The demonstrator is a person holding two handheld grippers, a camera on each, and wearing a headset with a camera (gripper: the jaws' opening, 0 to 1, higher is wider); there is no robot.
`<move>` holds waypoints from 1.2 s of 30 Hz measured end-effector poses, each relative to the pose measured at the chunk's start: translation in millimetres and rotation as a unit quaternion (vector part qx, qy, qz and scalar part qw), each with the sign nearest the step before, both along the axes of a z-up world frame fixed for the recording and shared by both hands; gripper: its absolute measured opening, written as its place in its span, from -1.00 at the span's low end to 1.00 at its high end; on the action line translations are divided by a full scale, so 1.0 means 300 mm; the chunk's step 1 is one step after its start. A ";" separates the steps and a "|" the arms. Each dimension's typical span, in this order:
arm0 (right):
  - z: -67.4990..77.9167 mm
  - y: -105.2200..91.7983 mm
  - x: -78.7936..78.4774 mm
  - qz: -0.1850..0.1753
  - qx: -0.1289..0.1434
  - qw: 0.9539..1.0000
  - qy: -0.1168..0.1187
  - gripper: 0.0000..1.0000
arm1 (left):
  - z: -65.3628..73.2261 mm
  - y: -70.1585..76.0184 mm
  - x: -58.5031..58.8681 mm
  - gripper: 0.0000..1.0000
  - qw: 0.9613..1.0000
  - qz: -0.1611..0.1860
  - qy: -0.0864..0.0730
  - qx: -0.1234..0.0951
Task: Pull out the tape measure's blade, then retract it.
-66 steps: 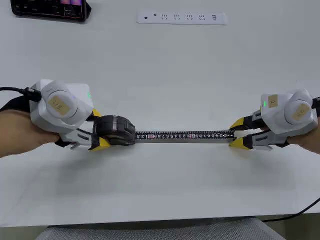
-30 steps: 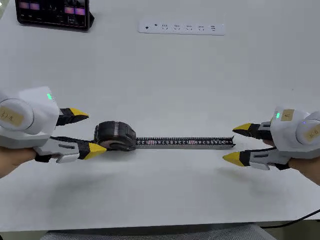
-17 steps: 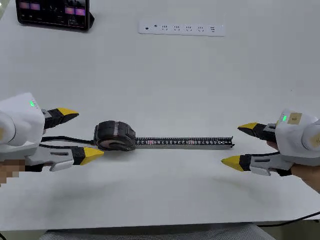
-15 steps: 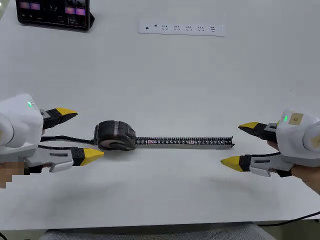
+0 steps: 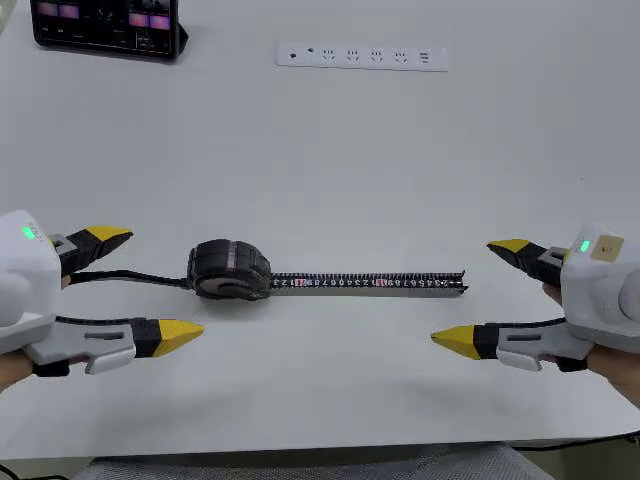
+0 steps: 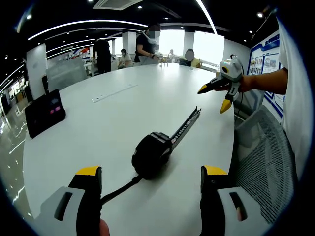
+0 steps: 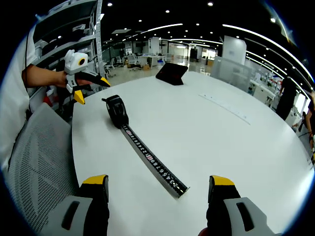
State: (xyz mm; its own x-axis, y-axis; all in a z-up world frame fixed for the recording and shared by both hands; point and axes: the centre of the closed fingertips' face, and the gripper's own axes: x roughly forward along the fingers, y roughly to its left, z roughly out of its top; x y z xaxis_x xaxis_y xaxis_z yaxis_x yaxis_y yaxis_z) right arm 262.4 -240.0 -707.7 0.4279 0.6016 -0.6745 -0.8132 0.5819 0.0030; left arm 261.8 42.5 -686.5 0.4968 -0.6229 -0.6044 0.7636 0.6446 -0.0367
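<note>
The tape measure (image 5: 230, 271) is lying on the desk (image 5: 330, 150), its blade (image 5: 370, 283) extended rightward. The left gripper (image 5: 162, 280) and right gripper (image 5: 463, 292) are hanging released, jaws wide, clear of it

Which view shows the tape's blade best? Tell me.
The right gripper view: the blade lies nearest, its markings clear. The head view shows the whole blade, smaller; the left gripper view shows it foreshortened beyond the case.
</note>
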 end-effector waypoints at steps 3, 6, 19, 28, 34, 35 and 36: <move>0.014 0.004 -0.005 -0.003 0.003 1.000 -0.004 0.72 | 0.002 0.002 -0.012 0.67 1.000 0.003 0.001 -0.004; 0.029 0.011 -0.012 -0.005 0.005 1.000 -0.011 0.80 | 0.001 0.009 -0.026 0.72 1.000 0.007 0.004 -0.006; 0.041 0.008 -0.035 -0.006 0.003 1.000 -0.013 0.86 | 0.026 0.034 -0.051 0.81 1.000 0.028 -0.009 -0.010; 0.048 0.015 -0.046 -0.007 0.005 1.000 -0.015 0.91 | 0.024 0.042 -0.068 0.89 0.999 0.031 -0.006 -0.011; 0.057 0.023 -0.051 -0.003 0.012 1.000 -0.018 0.94 | 0.024 0.039 -0.084 0.89 1.000 0.029 -0.004 -0.012; 0.058 0.024 -0.052 -0.002 0.013 1.000 -0.019 0.95 | 0.024 0.039 -0.085 0.90 0.999 0.029 -0.003 -0.013; 0.060 0.026 -0.052 -0.001 0.014 1.000 -0.021 0.96 | 0.026 0.040 -0.085 0.91 0.999 0.031 -0.005 -0.015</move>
State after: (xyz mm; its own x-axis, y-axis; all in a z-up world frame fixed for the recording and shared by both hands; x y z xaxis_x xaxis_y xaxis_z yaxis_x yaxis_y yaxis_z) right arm 246.6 -232.3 -689.7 0.4574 0.6193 -0.6382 -0.8116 0.5840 -0.0149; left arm 236.4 54.4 -678.6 0.5410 -0.6088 -0.5802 0.7231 0.6891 -0.0487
